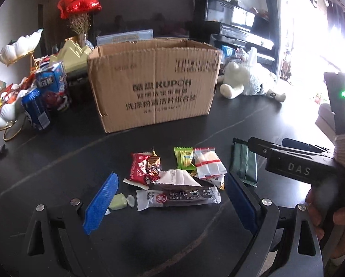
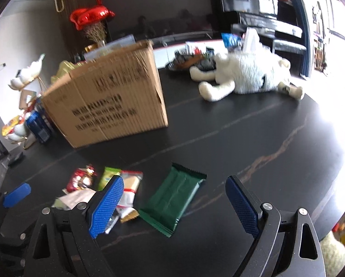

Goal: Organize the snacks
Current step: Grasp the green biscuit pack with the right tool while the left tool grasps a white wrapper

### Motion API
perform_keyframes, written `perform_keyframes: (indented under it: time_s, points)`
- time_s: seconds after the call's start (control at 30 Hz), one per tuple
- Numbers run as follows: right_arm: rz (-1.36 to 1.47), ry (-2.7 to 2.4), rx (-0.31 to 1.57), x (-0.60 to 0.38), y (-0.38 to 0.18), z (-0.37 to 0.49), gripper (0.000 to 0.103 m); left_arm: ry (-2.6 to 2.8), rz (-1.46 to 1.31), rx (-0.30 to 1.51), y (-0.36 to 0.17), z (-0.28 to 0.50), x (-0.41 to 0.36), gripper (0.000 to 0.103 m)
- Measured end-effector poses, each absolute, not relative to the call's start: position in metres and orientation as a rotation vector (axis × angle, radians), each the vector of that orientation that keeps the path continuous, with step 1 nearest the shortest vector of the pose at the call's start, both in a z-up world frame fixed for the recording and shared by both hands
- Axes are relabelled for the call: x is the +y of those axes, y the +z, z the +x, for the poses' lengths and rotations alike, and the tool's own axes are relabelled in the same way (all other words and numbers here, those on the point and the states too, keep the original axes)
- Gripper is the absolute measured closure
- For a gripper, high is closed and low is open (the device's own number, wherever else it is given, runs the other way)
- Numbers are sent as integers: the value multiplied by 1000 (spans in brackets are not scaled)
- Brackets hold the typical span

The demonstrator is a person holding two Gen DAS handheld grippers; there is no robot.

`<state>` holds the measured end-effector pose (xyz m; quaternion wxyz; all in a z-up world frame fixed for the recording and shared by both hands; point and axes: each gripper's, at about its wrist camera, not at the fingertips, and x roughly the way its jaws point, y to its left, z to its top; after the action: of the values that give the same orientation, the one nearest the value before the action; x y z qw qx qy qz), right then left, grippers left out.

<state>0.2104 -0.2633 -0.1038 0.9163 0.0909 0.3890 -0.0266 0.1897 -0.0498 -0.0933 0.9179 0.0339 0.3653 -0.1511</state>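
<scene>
A heap of small snacks lies on the black table: a red packet, a gold-brown candy, a green packet, a white and red packet, a long brown bar and a pale green candy. My left gripper hangs open just above and around the heap, touching nothing. A dark green packet lies to the right of the heap. Over it my right gripper stands open and empty. Behind is an open cardboard box.
A white plush toy lies at the back right. Left of the box stand a blue can, a blue carton and white shell-shaped bowls with more snacks. A hand holds the right gripper's body.
</scene>
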Motion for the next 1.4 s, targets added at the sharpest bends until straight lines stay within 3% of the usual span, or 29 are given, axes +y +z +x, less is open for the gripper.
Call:
perform_keyframes:
  time_s: [0.37, 0.63, 0.8, 1.0, 1.2, 1.4]
  points:
    - [197, -63, 870, -264, -123, 221, 12, -328, 36, 790, -120, 207, -54, 16]
    - [209, -88, 912, -265, -135, 230, 14, -355, 7, 828, -134, 218, -58, 34]
    - [185, -85, 927, -257, -139, 236, 16, -384, -48, 859, -139, 224, -52, 57]
    - [102, -110, 920, -244, -142, 243, 20, -392, -59, 846, -137, 225, -49, 60]
    - [54, -134, 934, -240, -147, 249, 27, -383, -22, 800, -128, 220, -53, 60]
    - [53, -129, 921, -241, -144, 248, 51, -378, -9, 785, -126, 217, -54, 60]
